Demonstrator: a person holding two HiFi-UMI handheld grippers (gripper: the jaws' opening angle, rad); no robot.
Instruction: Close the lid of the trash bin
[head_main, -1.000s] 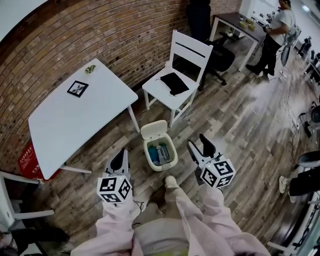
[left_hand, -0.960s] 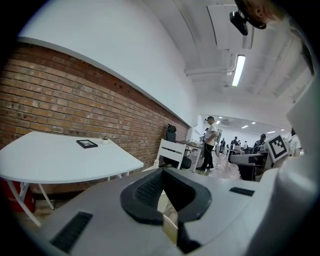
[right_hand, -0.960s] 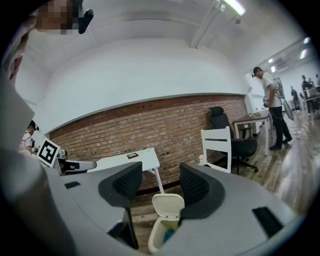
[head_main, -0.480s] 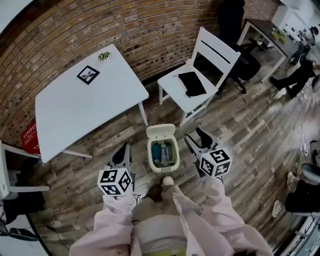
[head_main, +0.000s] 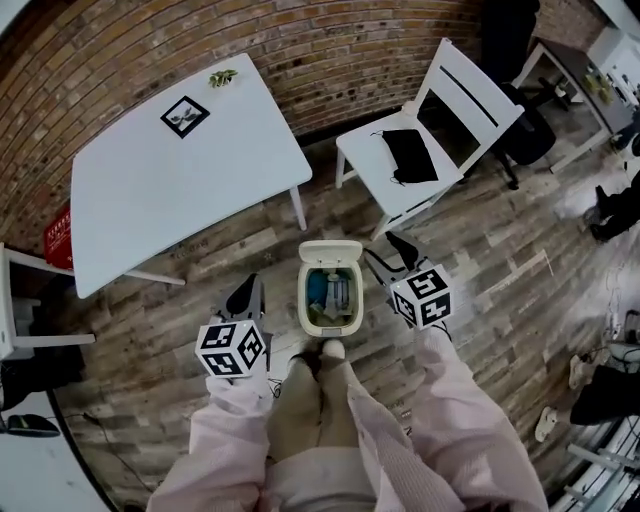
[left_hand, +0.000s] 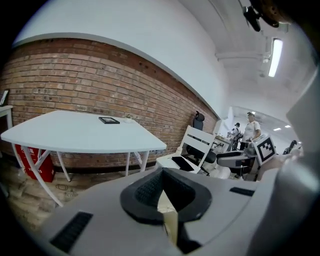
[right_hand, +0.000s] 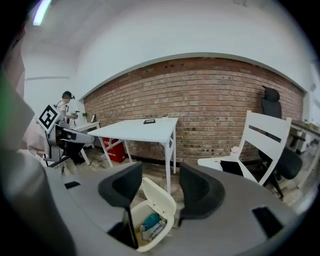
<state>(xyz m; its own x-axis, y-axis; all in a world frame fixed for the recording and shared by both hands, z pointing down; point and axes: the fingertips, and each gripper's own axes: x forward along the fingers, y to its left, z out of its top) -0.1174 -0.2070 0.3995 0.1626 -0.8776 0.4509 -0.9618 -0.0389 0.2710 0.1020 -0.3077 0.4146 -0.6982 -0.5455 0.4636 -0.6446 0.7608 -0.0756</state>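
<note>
The trash bin (head_main: 304, 305) sits on the wood floor (head_main: 480, 280) just ahead of our shoe (head_main: 333, 350). It's small and cream, with the lid (head_main: 330, 251) flipped up at the far side and blue and white rubbish showing inside. Our left gripper (head_main: 245, 295) hangs off to its left, jaws pressed together on nothing. Our right gripper (head_main: 388, 253) is just right of the lid, jaws wide apart and empty, not touching it. Beyond are a white table (head_main: 180, 190) and a white chair (head_main: 440, 130) with a black pouch (head_main: 408, 157) on the seat. The chair's front leg comes down close to the right gripper.

We see a cream trash bin (head_main: 304, 300) holding blue items (head_main: 318, 290), 1 white table (head_main: 150, 200), 1 white chair (head_main: 365, 160), a red brick wall (head_main: 350, 45) and a grey-brown plank floor (head_main: 500, 270).
</note>
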